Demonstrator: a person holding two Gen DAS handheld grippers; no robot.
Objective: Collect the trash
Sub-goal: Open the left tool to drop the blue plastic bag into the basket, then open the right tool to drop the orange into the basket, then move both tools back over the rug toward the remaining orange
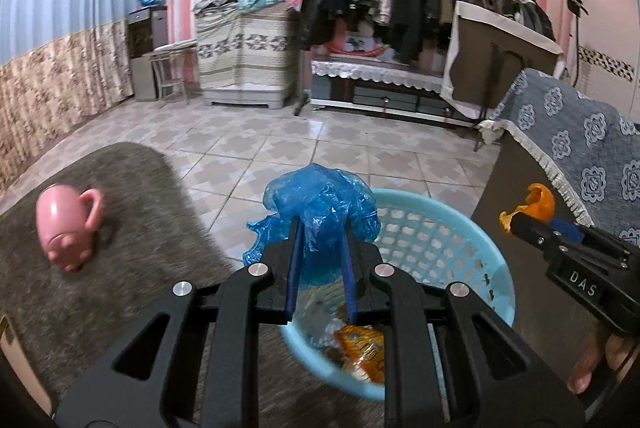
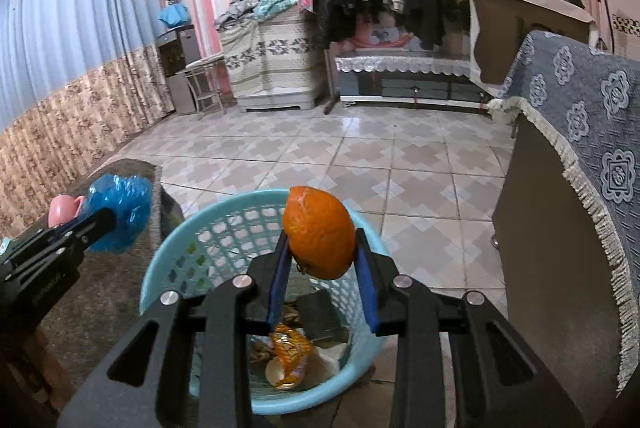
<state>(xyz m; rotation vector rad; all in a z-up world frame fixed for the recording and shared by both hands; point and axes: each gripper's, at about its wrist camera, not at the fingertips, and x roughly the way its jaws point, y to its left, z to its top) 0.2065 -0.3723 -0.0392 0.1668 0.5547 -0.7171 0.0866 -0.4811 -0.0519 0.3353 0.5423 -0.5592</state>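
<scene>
Presently held: blue plastic bag [image 1: 320, 200], pinched in your left gripper [image 1: 320, 228] above the basket [image 1: 440, 224] rim; orange peel [image 2: 319, 232], clamped in your right gripper [image 2: 322, 248] over the basket mouth. Centre both above the opening before you release. Nearby: grey rug [image 1: 120, 188] with pink cup [image 1: 66, 224], tiled floor [image 2: 360, 156], clothes rack [image 1: 400, 0].

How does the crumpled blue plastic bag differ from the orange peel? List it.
The crumpled blue plastic bag is thin, wrinkled, translucent film; the orange peel is a stiff, opaque, rounded shell.
The bag is pinched in the left gripper; the peel sits between the jaws of the right gripper.
The bag spills loosely past the fingers; the peel keeps its shape.
Both are held above the light blue plastic basket.
</scene>
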